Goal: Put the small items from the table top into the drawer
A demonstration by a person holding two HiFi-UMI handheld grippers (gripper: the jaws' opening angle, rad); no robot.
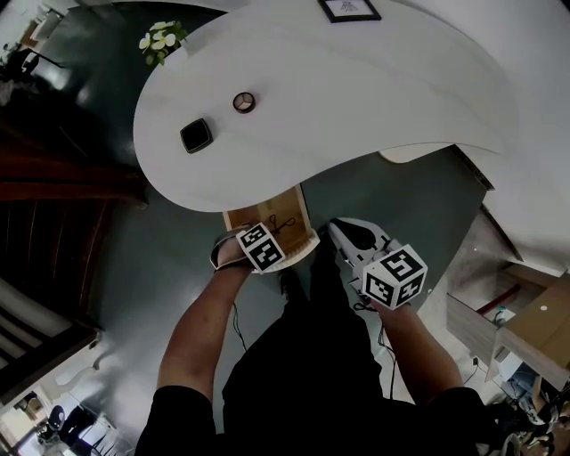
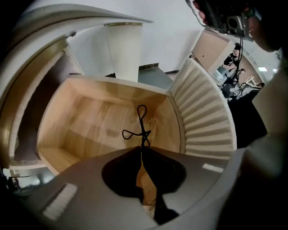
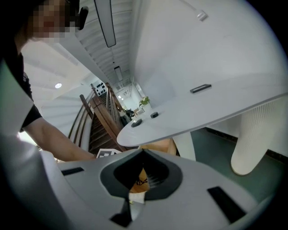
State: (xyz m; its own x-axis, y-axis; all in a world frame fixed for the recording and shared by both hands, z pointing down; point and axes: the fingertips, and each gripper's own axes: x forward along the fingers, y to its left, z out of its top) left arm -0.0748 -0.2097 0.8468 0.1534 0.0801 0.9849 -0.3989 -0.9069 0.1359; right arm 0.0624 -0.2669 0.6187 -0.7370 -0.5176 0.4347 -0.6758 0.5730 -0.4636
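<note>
An open wooden drawer [image 1: 233, 219] sticks out from under the white table [image 1: 356, 98]. My left gripper [image 2: 141, 148] points straight down into the drawer [image 2: 90, 121], shut on the end of a thin black cord [image 2: 141, 123] whose loops hang over the drawer floor. In the head view its marker cube [image 1: 263, 247] covers the jaws, with the cord [image 1: 281, 223] beyond it. On the table top lie a black square item [image 1: 196, 135] and a small round item [image 1: 244, 102]. My right gripper [image 1: 338, 228] hovers right of the drawer, shut and empty.
A small picture frame [image 1: 349, 9] stands at the table's far edge and a flower bunch [image 1: 160, 37] at its far left end. The drawer's ribbed white front [image 2: 207, 117] curves on the right. A white table leg [image 3: 254, 139] and dark floor [image 1: 178, 258] lie around.
</note>
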